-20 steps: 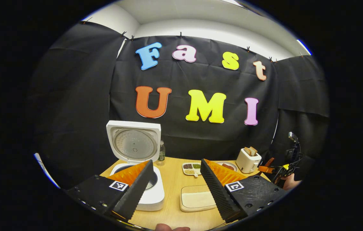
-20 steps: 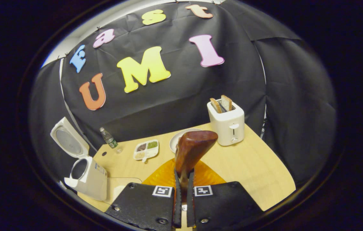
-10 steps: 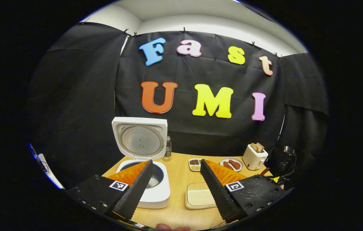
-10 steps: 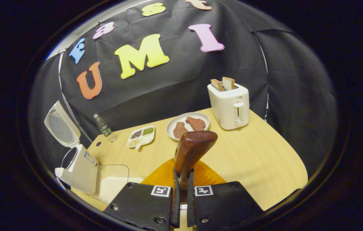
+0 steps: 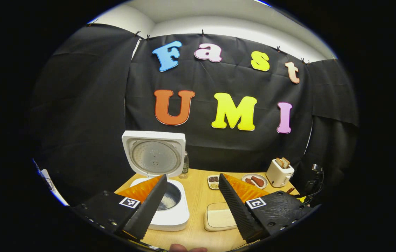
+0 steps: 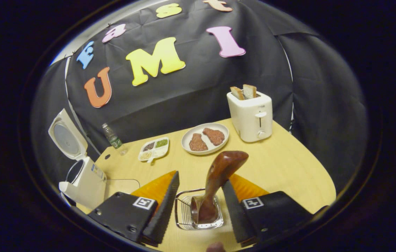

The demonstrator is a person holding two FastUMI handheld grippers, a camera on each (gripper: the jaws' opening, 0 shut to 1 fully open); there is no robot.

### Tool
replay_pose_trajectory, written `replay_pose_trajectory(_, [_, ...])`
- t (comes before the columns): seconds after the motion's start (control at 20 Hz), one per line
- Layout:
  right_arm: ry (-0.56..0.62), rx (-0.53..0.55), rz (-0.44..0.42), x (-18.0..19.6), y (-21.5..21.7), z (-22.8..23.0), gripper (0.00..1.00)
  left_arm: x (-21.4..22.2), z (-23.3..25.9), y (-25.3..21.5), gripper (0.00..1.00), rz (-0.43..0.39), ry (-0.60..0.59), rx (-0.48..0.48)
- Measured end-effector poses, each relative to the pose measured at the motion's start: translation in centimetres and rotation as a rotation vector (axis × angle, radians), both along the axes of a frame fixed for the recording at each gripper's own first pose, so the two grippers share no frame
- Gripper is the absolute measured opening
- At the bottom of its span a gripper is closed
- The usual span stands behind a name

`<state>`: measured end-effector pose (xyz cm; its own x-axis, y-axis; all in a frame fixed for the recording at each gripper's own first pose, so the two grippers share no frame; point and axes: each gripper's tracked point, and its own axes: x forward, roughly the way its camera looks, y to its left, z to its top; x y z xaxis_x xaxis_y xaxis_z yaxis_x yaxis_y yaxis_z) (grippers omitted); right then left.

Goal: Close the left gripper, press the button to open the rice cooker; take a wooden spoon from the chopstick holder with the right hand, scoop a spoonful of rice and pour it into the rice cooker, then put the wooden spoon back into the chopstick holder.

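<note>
On the wooden table, the white rice cooker stands at the left, lid up, rice in its pot. The left gripper hovers near it, fingers spread apart. The right gripper is parted around the wire chopstick holder, where the wooden spoon stands free, leaning right.

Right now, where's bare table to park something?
Bare wood runs right of the chopstick holder, in front of the toaster and meat plate, out to the table edge. A narrower strip lies between the divided grain dish and the holder. It is crowded around the rice cooker and the clear rice tray.
</note>
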<state>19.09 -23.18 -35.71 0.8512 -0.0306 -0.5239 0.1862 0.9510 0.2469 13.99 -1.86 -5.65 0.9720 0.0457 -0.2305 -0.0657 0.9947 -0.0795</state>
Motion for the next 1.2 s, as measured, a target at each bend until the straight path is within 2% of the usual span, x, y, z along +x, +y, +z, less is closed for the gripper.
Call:
replay_pose_trajectory(0.1, [-0.012, -0.001, -0.029, -0.5, -1.1, 1.4, 0.85, 0.9, 0.4, 1.3, 0.94, 0.025, -0.008, 0.021])
replay_pose_trajectory(0.35, [-0.099, -0.055, -0.109, -1.6, -4.8, 7.9, 0.84, 3.8, 2.5, 5.3, 0.94, 0.071, -0.043, 0.089])
replay_pose_trajectory(0.45, [-0.141, -0.104, -0.124, -2.0, -5.5, 10.9, 0.95, 5.5, 3.6, 6.4, 0.94, 0.075, -0.065, 0.117])
replay_pose_trajectory(0.6, [-0.212, -0.163, -0.123, -3.2, -5.1, 15.5, 0.95, 9.0, 5.4, 7.8, 0.94, 0.069, -0.076, 0.131])
replay_pose_trajectory(0.65, [-0.231, -0.166, -0.115, -3.6, -4.7, 16.8, 0.95, 10.5, 5.5, 8.5, 0.95, 0.063, -0.058, 0.126])
replay_pose_trajectory(0.7, [-0.235, -0.171, -0.114, -3.9, -4.6, 17.5, 1.0, 11.5, 5.2, 9.2, 0.94, 0.065, -0.026, 0.112])
replay_pose_trajectory(0.85, [-0.266, -0.17, -0.142, -5.6, -5.0, 19.8, 1.0, 15.5, 4.6, 11.9, 0.96, 0.093, 0.037, 0.037])
replay_pose_trajectory(1.0, [-0.274, -0.185, -0.17, -8.1, -5.7, 20.5, 0.99, 18.9, 3.5, 14.3, 0.95, 0.105, 0.078, 0.043])
replay_pose_trajectory(1.2, [-0.235, -0.203, -0.226, -11.9, -6.9, 20.2, 0.99, 22.9, 1.8, 15.8, 0.94, 0.108, 0.139, 0.006])
